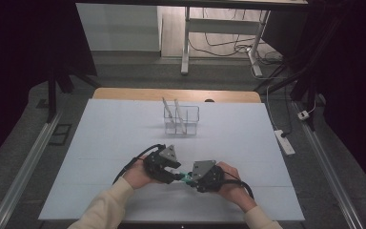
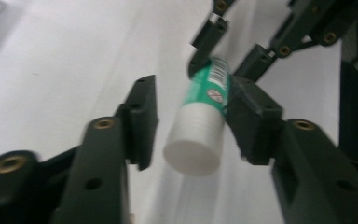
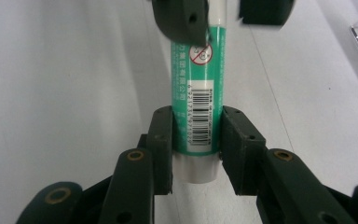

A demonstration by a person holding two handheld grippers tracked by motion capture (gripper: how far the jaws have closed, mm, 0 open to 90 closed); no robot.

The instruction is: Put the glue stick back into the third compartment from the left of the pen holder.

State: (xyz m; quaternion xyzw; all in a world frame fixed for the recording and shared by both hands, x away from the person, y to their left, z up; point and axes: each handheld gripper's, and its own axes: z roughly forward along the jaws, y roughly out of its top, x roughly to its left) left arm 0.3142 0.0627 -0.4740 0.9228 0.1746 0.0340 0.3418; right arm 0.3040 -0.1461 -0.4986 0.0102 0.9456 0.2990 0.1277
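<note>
Near the front of the surface (image 1: 124,138), the right tongs (image 3: 196,149) clamp the green glue stick (image 3: 196,93) by its lower barrel, steadying it. The left tongs (image 2: 189,116) stand part open around its white cap end, one pad touching, probably to pull the cap.

**Where the cameras are set**

The table (image 1: 124,129) is looked down on from high above and far off, from the person's side, facing forward. The left gripper (image 2: 186,121) view is taken from very close, along its own two jaws, with the glue stick (image 2: 200,121) seen end-on. The right gripper (image 3: 196,140) view is taken just as close, along the stick's side. The stick and the white table top are shared by all three views.
</note>
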